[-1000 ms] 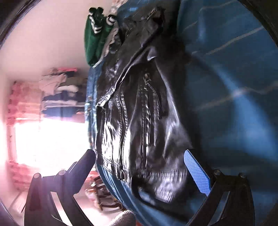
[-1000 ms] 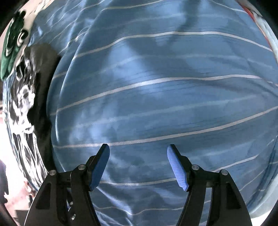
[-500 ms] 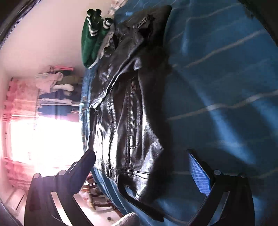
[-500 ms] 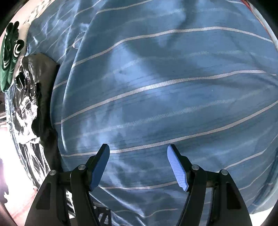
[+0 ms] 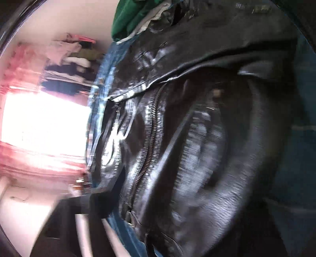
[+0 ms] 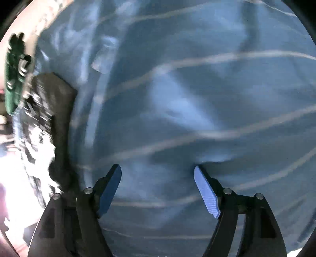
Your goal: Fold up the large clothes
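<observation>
A black leather jacket with a metal zipper fills the blurred left wrist view, lying on the blue striped bedsheet. The left gripper's fingers are hidden by blur and by the jacket, so its state cannot be told. In the right wrist view the jacket lies at the far left edge. My right gripper is open and empty, with its blue fingertips close over the sheet, well to the right of the jacket.
A green garment with white stripes lies beyond the jacket's collar; it also shows in the right wrist view. A bright window and a rack of hanging clothes stand past the bed's left edge.
The left gripper has moved in close to the jacket, which now fills its view; its fingers are no longer visible. The right gripper has dropped closer to the sheet and stays open.
</observation>
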The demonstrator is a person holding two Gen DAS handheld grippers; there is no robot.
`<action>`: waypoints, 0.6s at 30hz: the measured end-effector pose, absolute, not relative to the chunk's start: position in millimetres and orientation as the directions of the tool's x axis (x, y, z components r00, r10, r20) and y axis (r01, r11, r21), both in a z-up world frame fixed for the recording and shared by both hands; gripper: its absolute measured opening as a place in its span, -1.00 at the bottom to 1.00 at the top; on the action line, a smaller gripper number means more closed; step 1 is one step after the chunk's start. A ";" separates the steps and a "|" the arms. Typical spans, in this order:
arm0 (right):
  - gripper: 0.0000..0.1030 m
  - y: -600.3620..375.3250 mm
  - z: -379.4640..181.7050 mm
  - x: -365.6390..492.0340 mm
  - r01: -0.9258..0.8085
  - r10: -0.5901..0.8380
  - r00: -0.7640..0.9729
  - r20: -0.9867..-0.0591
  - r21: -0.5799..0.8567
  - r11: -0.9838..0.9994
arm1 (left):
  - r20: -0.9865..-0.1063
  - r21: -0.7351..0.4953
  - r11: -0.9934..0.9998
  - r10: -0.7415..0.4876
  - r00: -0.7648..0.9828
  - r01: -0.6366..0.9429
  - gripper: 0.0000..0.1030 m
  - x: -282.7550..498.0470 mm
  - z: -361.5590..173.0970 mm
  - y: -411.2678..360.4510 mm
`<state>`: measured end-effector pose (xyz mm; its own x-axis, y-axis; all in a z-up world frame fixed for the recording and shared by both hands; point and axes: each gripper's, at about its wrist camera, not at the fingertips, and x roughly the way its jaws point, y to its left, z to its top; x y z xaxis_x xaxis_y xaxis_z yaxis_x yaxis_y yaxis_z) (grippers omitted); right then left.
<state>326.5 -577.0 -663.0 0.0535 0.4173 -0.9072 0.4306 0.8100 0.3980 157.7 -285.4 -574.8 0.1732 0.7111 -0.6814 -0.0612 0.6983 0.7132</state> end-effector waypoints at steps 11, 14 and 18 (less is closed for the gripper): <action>0.65 -500.3 -719.9 364.1 0.459 0.872 0.127 -0.472 0.807 0.370 | -0.763 0.613 0.790 0.599 0.243 -0.024 -0.80 154.5 -531.3 -279.0; -0.26 -485.4 -711.3 373.4 0.443 0.854 0.148 -0.499 0.805 0.394 | -0.780 0.592 0.806 0.576 0.244 -0.008 -0.79 160.1 -526.8 -267.5; -0.57 -470.0 -674.4 373.6 0.415 0.804 0.187 -0.565 0.787 0.456 | -0.824 0.530 0.848 0.514 0.240 0.004 -0.79 160.6 -515.7 -254.9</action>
